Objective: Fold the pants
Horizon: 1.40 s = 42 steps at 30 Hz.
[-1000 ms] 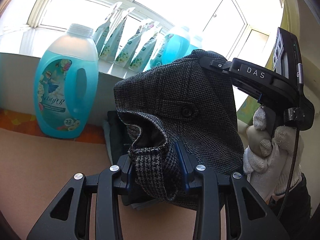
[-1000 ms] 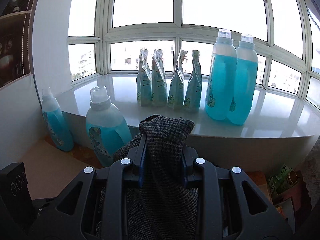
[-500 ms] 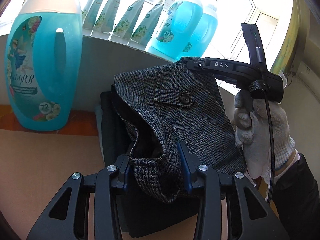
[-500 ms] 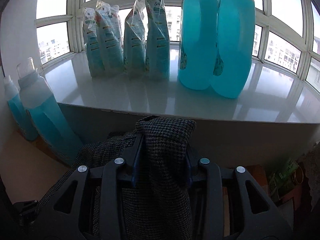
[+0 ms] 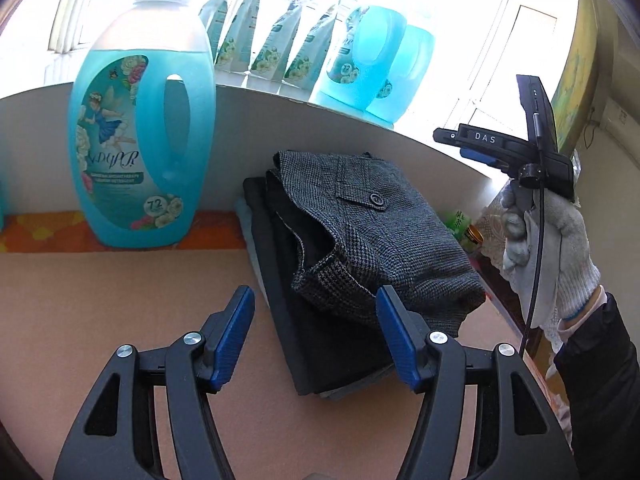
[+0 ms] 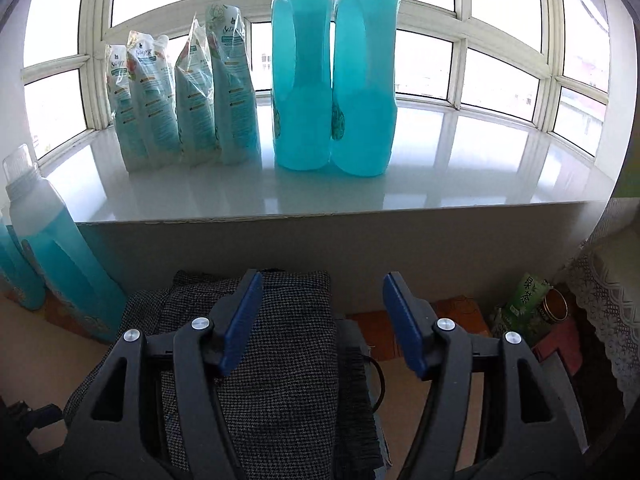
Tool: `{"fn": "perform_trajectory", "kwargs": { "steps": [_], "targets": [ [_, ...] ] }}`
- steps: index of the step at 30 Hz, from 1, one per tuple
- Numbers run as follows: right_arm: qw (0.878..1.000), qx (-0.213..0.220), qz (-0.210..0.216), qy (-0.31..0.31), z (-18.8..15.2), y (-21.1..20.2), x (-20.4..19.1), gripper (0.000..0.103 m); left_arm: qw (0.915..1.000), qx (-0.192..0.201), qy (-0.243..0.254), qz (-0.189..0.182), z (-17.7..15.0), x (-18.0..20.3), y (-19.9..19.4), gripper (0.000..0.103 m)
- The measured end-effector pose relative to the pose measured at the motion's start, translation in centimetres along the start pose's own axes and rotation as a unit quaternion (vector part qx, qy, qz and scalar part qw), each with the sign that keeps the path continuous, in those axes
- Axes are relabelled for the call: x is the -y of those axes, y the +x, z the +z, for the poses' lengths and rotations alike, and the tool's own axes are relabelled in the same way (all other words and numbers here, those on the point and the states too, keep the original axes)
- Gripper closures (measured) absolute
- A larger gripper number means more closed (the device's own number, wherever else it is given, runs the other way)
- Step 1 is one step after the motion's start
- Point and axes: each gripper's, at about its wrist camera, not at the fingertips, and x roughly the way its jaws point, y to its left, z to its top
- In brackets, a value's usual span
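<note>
The folded grey houndstooth pants (image 5: 384,232) lie on top of a stack of dark folded clothes (image 5: 320,344) on the tan table, close to the wall below the windowsill. My left gripper (image 5: 314,328) is open and empty, just short of the stack's near edge. My right gripper (image 6: 322,320) is open and empty above the pants (image 6: 280,380), and it also shows in the left wrist view (image 5: 472,144), held high to the right of the stack in a white-gloved hand.
A large blue detergent bottle (image 5: 140,140) stands on the table left of the stack. Two blue bottles (image 6: 334,68) and several refill pouches (image 6: 180,100) stand on the windowsill. A green tea box (image 6: 524,296) and a tin (image 6: 556,306) sit at the right by a lace cloth (image 6: 604,292).
Both grippers have opened and let go of the pants, which have dropped from the air onto the stack. Both grippers have drawn back a little.
</note>
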Motion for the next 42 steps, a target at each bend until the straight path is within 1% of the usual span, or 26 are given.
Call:
{"fn": "perform_trajectory", "kwargs": {
  "steps": [2, 4, 9, 11, 12, 17, 19, 24, 26, 27, 28, 32, 34, 36, 37, 42],
  "targets": [
    [1.0, 0.001, 0.004, 0.014, -0.6, -1.4, 0.3, 0.038, 1.0, -0.002, 0.003, 0.002, -0.2, 0.1, -0.5, 0.04],
    [1.0, 0.001, 0.004, 0.014, -1.5, -2.8, 0.4, 0.035, 0.9999, -0.002, 0.011, 0.003, -0.6, 0.8, -1.5, 0.04],
    [1.0, 0.002, -0.005, 0.017, -4.9, -6.7, 0.4, 0.034, 0.9995, 0.005, 0.031, 0.003, -0.9, 2.4, -3.4, 0.04],
    [1.0, 0.0, -0.001, 0.027, -6.3, -8.3, 0.4, 0.032, 0.9991, 0.009, 0.041, 0.004, -1.1, 3.1, -4.2, 0.04],
    [1.0, -0.001, 0.0, 0.029, -6.9, -9.1, 0.3, 0.029, 0.9988, 0.011, 0.047, 0.004, -1.4, 3.4, -4.9, 0.04],
    [1.0, 0.006, -0.013, 0.02, -10.4, -13.4, -1.5, 0.027, 0.9972, 0.014, 0.074, 0.002, -2.6, 5.1, -7.5, 0.04],
    [1.0, 0.01, -0.01, 0.018, -11.7, -15.2, -2.3, 0.021, 0.9964, 0.021, 0.082, 0.0, -3.1, 5.6, -8.5, 0.039],
    [1.0, 0.016, -0.017, 0.003, -15.0, -19.3, -4.7, 0.02, 0.9946, 0.04, 0.096, -0.002, -4.4, 6.3, -11.3, 0.036],
    [1.0, 0.019, -0.017, 0.003, -16.4, -21.0, -5.4, 0.012, 0.9939, 0.043, 0.102, -0.004, -4.9, 6.6, -12.2, 0.036],
    [1.0, 0.025, -0.016, 0.003, -17.1, -21.9, -5.8, 0.004, 0.9937, 0.043, 0.103, -0.005, -5.3, 6.7, -12.7, 0.036],
    [0.999, 0.031, -0.017, 0.002, -17.7, -22.8, -6.1, 0.0, 0.9933, 0.043, 0.107, -0.007, -5.6, 6.9, -13.2, 0.035],
    [0.998, 0.051, -0.032, -0.011, -19.6, -26.1, -7.5, 0.0, 0.9916, 0.044, 0.122, -0.009, -7.1, 7.3, -15.0, 0.03],
    [0.998, 0.053, -0.032, -0.008, -20.5, -27.4, -7.8, 0.0, 0.9914, 0.046, 0.123, -0.006, -7.8, 7.3, -15.8, 0.03],
    [0.998, 0.054, -0.029, -0.002, -21.3, -28.5, -8.1, 0.0, 0.9917, 0.048, 0.119, -0.005, -8.4, 7.1, -16.4, 0.027],
    [0.998, 0.055, -0.03, 0.002, -21.7, -29.0, -8.2, 0.0, 0.9923, 0.048, 0.114, -0.004, -8.6, 7.0, -16.6, 0.024],
    [0.997, 0.062, -0.043, 0.01, -23.8, -30.8, -8.7, 0.0, 0.9931, 0.037, 0.111, 0.007, -10.2, 6.6, -17.0, 0.022]
  ]
}}
